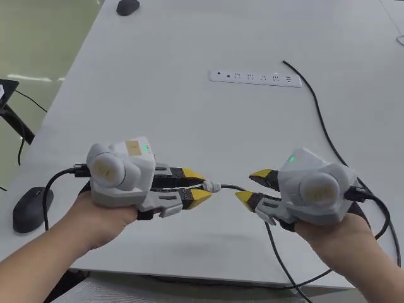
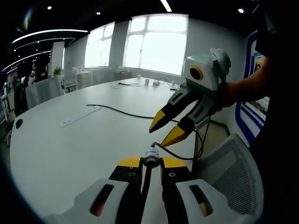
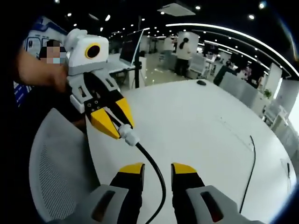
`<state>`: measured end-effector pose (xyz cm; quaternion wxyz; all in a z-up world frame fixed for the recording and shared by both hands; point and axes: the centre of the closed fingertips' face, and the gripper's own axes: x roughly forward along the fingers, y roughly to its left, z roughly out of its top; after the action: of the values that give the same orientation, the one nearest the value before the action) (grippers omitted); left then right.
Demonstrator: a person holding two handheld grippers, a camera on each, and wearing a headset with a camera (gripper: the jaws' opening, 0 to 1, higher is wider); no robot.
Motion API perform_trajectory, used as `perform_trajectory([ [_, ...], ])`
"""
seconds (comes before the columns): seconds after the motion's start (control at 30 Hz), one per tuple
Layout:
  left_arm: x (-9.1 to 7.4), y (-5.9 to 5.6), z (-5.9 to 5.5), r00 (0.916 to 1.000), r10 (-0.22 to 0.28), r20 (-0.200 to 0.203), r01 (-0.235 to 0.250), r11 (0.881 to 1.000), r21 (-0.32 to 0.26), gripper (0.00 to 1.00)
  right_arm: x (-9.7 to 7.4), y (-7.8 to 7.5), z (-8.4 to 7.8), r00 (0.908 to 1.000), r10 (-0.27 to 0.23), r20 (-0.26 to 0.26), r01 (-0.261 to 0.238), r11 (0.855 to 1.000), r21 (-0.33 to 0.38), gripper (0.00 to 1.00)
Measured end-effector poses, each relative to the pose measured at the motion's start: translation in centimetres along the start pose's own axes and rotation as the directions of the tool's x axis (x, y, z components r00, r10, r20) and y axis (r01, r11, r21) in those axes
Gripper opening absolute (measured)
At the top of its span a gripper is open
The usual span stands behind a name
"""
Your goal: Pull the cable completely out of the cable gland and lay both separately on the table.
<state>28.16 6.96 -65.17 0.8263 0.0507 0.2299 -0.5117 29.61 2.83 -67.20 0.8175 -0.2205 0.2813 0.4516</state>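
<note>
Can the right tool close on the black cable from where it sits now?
Probably yes. The thin black cable runs straight between the open yellow-tipped jaws of the right tool, with nothing in the way. The left tool is shut on the small grey cable gland at its other end.

A broad white counter (image 1: 189, 38) stretches far ahead. Bright windows (image 2: 154, 44) line the far wall, curved light strips (image 3: 224, 31) glow overhead, and a grey mesh chair (image 3: 60, 172) stands near.
</note>
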Motion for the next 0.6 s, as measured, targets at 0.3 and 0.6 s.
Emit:
perform_trajectory([
  [0.3, 0.2, -0.3, -0.1, 1.0, -0.009, -0.004, 0.009, 1.0, -0.004, 0.15, 1.4, 1.4, 0.8, 0.9996, 0.027, -0.01, -0.028, 0.992, -0.124, 0.14],
  [0.6, 0.7, -0.6, -0.3, 0.9997, -0.022, -0.01, 0.022, 1.0, 0.001, 0.15, 1.6, 1.8, 0.6, 0.9993, 0.037, -0.006, -0.037, 0.988, -0.152, 0.04],
])
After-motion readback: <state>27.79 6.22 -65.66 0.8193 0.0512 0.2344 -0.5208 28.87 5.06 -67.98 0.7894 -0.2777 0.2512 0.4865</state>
